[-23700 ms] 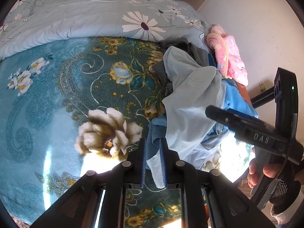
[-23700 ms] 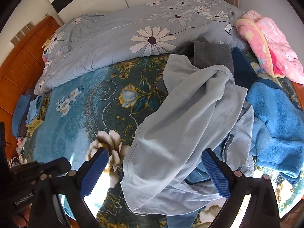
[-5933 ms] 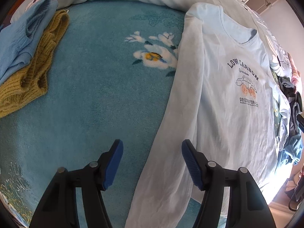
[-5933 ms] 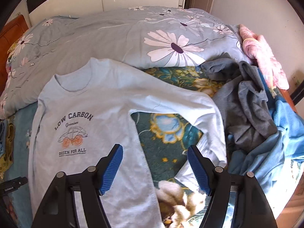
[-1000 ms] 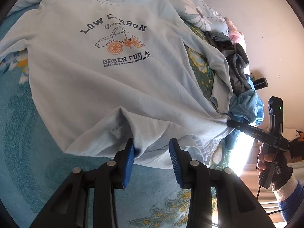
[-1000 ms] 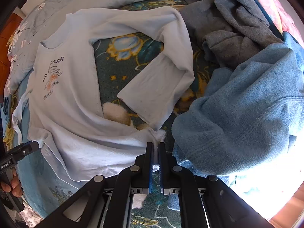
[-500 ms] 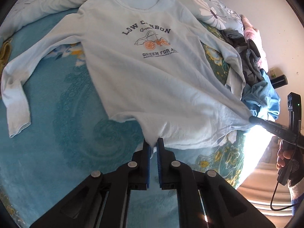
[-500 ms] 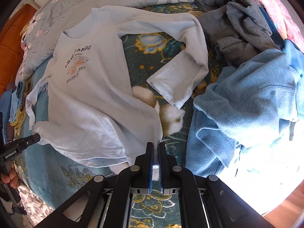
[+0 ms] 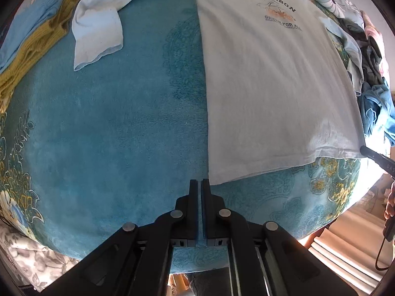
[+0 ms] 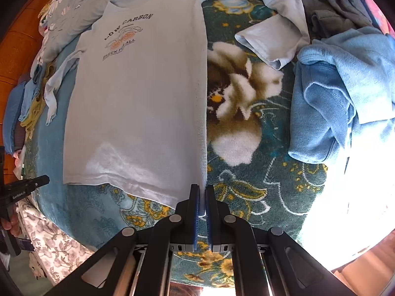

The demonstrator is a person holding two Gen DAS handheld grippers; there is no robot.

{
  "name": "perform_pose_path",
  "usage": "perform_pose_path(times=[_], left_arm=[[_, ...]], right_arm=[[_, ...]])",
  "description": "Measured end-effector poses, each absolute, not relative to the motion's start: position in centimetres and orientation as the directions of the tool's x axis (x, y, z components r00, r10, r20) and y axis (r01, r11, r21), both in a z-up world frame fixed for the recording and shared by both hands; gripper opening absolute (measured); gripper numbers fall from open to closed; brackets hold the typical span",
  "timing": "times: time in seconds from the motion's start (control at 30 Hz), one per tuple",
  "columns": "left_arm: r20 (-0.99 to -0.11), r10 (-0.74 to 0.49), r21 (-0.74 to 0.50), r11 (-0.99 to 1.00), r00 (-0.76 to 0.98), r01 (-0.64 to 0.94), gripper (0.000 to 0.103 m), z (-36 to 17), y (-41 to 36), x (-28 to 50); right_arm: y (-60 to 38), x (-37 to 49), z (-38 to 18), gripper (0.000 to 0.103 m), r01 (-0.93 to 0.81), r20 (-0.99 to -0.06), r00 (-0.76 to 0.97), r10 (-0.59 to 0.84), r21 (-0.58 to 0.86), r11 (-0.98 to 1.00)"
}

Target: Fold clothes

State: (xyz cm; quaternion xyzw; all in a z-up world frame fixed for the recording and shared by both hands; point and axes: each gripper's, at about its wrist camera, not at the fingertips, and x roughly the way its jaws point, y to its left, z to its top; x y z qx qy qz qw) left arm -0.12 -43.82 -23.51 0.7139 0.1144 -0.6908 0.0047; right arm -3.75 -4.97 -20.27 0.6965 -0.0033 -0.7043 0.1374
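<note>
The pale blue long-sleeved cotton shirt with a printed car motif [image 9: 266, 79] lies face up, stretched flat on the teal floral plush blanket [image 9: 111, 128]. The left gripper [image 9: 200, 185] is clamped on its near left hem corner, the right gripper [image 10: 202, 194] pinched tight on the near right corner. Thin, limp and light, the shirt should drape and crease easily; corners and shoulders look like the best holds. A fuzzy blue fleece garment [image 10: 340, 93] is heaped to the right.
</note>
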Motion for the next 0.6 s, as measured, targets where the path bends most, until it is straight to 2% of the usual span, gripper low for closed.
perform_pose_path(times=[0.17,0.23,0.33,0.4,0.43,0.47,0.5,0.53,0.6], left_arm=[[-0.975,0.202,-0.219,-0.952,-0.098,0.216,0.002,-22.7,-44.7,-1.2],[-0.967,0.204,-0.237,-0.939,-0.150,0.251,0.002,-22.2,-45.7,-1.9],[-0.962,0.162,-0.225,-0.928,-0.221,0.299,0.002,-21.3,-47.5,-3.3],[-0.960,0.118,-0.201,-0.922,-0.254,0.331,0.002,-20.8,-48.8,-4.2],[-0.959,0.099,-0.192,-0.915,-0.265,0.355,0.004,-20.7,-49.5,-4.6],[-0.958,0.081,-0.185,-0.906,-0.274,0.380,0.005,-20.6,-50.2,-5.1],[-0.957,0.064,-0.180,-0.896,-0.285,0.405,0.011,-20.5,-51.2,-5.5],[-0.954,0.046,-0.176,-0.885,-0.295,0.431,0.021,-20.3,-52.2,-5.9],[-0.948,0.005,-0.165,-0.862,-0.317,0.480,0.039,-20.1,-54.1,-6.4]], right_arm=[[-5.6,-5.0,-22.1,0.005,0.186,-0.983,-0.006,-0.186,0.181,-0.966],[-5.8,-5.4,-22.2,0.008,0.183,-0.983,-0.025,-0.183,0.176,-0.967],[-5.9,-5.5,-21.5,0.009,0.180,-0.985,-0.053,-0.165,0.153,-0.972],[-6.1,-5.6,-20.9,0.014,0.195,-0.990,-0.069,-0.127,0.111,-0.974],[-6.2,-5.6,-20.5,0.026,0.203,-0.991,-0.087,-0.100,0.080,-0.976],[-6.2,-5.7,-20.0,0.049,0.205,-0.991,-0.113,-0.076,0.052,-0.977],[-6.1,-5.8,-19.4,0.060,0.200,-0.988,-0.142,-0.056,0.027,-0.979],[-6.1,-5.9,-18.9,0.068,0.195,-0.984,-0.172,-0.038,0.004,-0.981],[-6.3,-6.3,-17.6,0.068,0.183,-0.972,-0.233,-0.009,-0.035,-0.982]])
